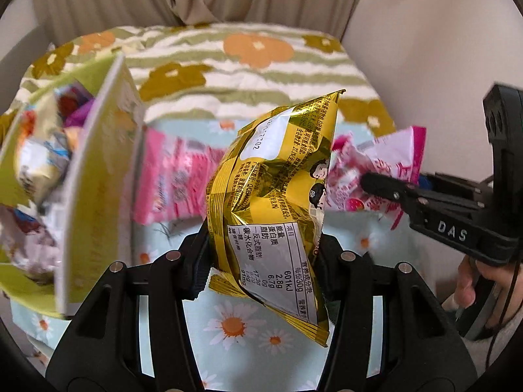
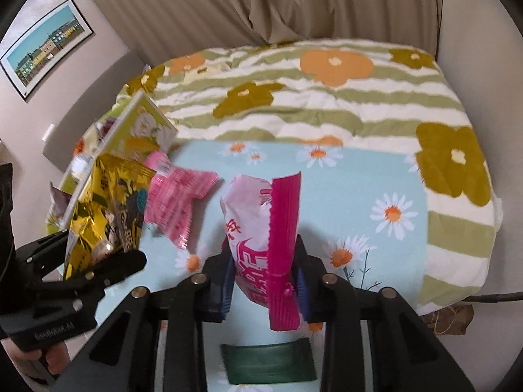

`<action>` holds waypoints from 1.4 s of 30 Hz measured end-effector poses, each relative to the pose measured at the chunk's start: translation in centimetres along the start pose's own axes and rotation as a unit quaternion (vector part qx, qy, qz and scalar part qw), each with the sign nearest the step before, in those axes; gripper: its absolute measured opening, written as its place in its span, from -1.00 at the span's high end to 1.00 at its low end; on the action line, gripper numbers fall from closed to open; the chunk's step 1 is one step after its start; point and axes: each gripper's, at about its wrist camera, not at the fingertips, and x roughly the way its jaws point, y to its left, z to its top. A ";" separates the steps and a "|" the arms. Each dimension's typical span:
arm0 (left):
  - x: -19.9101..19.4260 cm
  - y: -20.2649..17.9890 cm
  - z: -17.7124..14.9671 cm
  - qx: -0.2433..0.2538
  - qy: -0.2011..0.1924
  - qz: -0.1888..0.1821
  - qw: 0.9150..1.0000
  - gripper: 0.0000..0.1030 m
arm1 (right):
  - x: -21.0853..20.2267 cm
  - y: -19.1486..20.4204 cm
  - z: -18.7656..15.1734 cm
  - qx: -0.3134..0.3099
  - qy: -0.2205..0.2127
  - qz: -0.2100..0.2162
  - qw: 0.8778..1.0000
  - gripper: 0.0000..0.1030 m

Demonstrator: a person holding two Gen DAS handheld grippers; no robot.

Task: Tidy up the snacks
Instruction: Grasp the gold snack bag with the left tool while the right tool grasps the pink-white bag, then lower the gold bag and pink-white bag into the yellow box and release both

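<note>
Two snack bags are up off the bed, one in each of your claws. Your left claw is clenched on the gold bag, pinching it low down so it stands upright with the nutrition label facing the camera. Your right claw is clamped on the pink-and-white bag, which also stands upright between the fingers, its crimped magenta seam toward the lens. Both bags hang above the pale blue daisy sheet. Another pink packet lies flat on that sheet, just beside the green box, which sits to the left and already holds several wrapped snacks. A dark green packet lies on the sheet below your right claw. Behind everything, the striped flower blanket is bunched up against the curtain.
</note>
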 end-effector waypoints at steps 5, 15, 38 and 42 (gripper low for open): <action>-4.8 2.6 1.8 -0.013 -0.047 0.002 0.999 0.08 | -3.6 3.0 1.7 -0.011 -0.035 0.005 0.999 0.44; -11.2 12.1 4.0 -0.048 -0.087 0.039 0.994 0.08 | -6.3 12.8 5.5 -0.033 -0.090 0.052 0.994 0.44; -6.1 32.7 5.9 -0.066 -0.009 0.061 0.996 -0.94 | 2.7 28.8 8.5 -0.034 -0.066 0.071 0.995 0.44; -6.3 33.3 5.2 -0.057 -0.012 0.057 0.997 -0.99 | 3.5 29.5 8.4 -0.028 -0.055 0.060 0.996 0.44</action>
